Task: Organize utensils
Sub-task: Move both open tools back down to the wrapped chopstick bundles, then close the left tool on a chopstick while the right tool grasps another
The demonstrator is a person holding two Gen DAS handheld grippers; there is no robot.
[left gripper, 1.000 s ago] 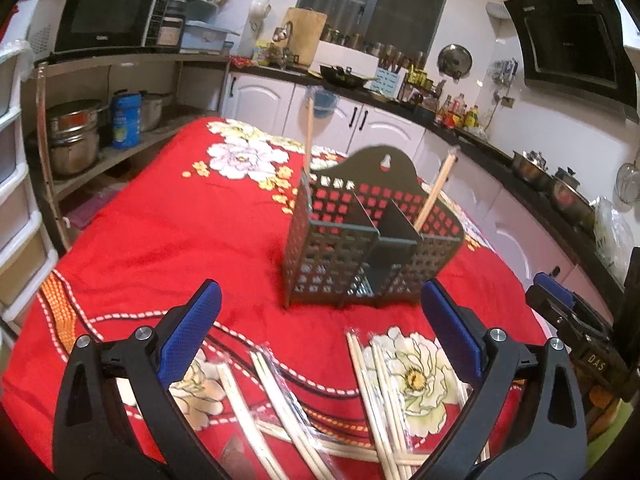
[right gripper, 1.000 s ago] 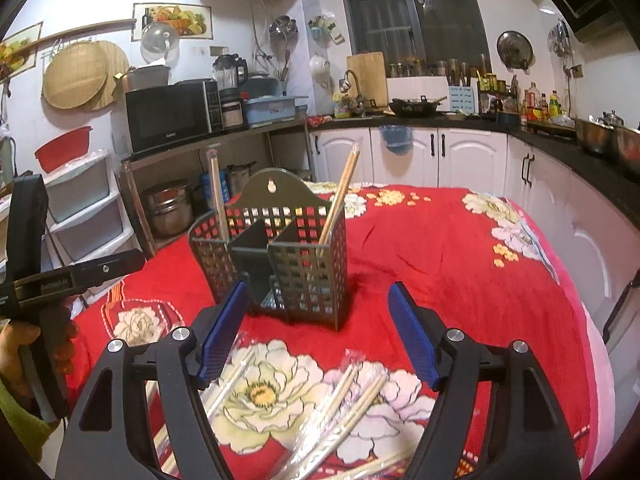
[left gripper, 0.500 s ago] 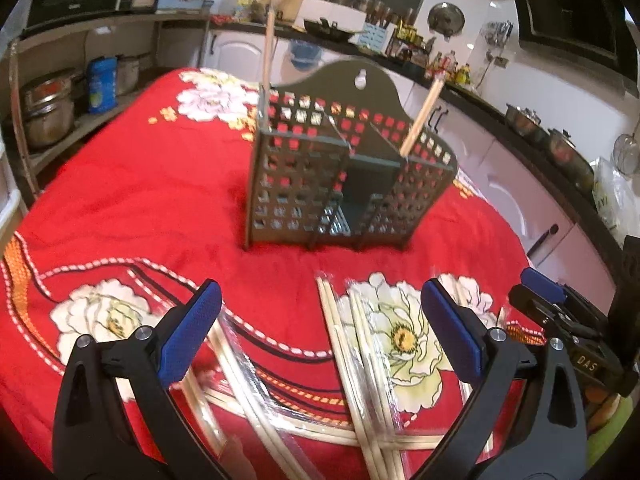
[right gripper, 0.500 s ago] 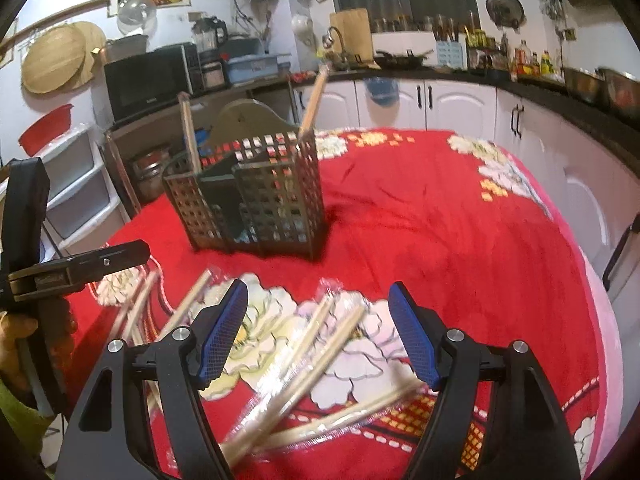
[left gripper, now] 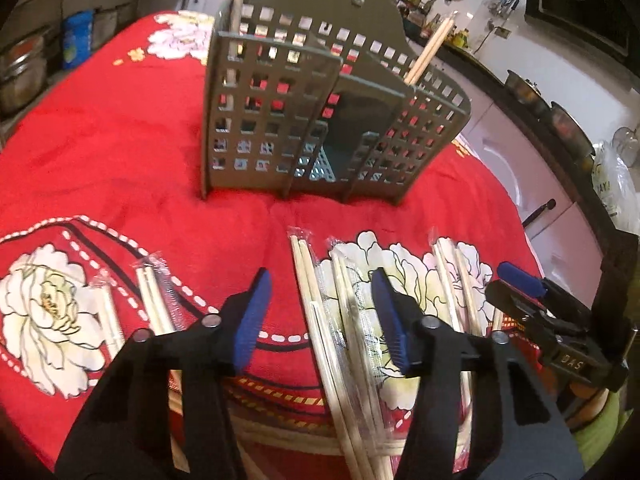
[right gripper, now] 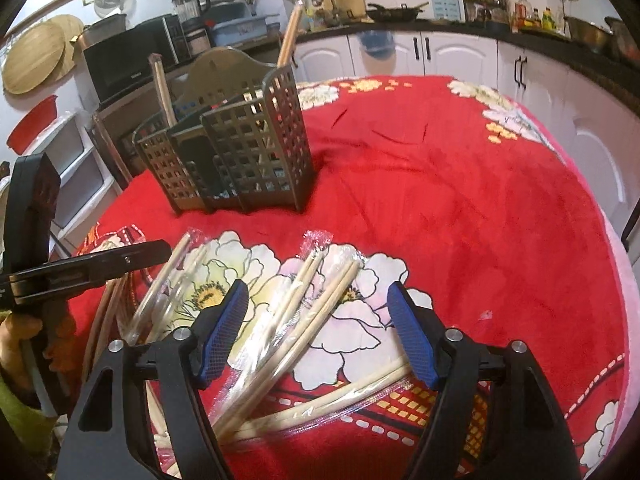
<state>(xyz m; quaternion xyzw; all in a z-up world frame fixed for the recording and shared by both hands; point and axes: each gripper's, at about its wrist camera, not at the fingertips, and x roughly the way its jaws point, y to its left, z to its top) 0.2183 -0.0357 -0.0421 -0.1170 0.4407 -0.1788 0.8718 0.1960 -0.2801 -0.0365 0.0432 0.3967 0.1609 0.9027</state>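
Hand-held gripper point(right gripper: 316, 324) open — caddy point(right gripper: 236, 148) holds chopsticks point(right gripper: 289, 36).

We see open red tablecloth point(right gripper: 460, 184) to the right of the grey utensil holder point(right gripper: 240, 148), a wide lane with nothing standing on it. Wrapped chopsticks point(left gripper: 320, 320) crowd the near cloth, fanned under both spread grippers, the left gripper point(left gripper: 320, 316) and the right gripper point(right gripper: 320, 328). Two upright chopsticks point(left gripper: 430, 46) poke above the holder's outer compartments, leaving the middle slot unblocked from above.
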